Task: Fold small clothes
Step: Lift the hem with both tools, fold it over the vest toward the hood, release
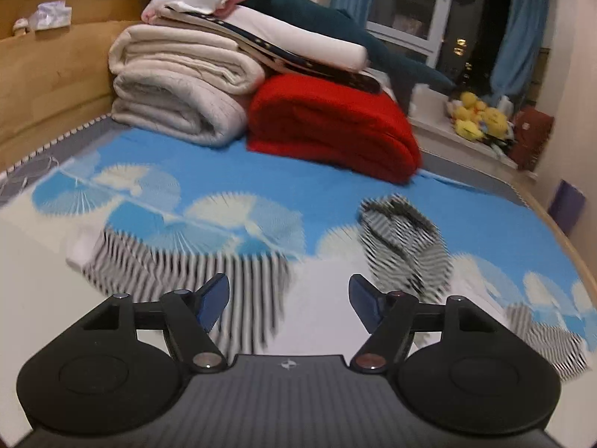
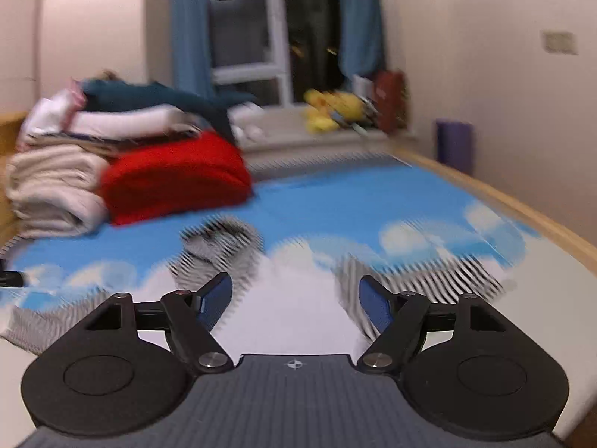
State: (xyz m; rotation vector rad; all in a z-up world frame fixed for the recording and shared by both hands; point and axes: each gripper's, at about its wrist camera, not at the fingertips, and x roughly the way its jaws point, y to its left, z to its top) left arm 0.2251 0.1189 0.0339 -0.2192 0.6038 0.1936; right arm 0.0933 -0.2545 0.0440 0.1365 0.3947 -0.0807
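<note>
Both grippers, left and right, hang above the bed with jaws wide and empty. The striped garment lies flat at lower centre, released for folding; a crumpled striped piece waits beyond. Folded blankets sit upper left, out of the way.

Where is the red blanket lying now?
The red blanket lies folded at the far end of the bed, just right of the cream quilts in both views.
</note>
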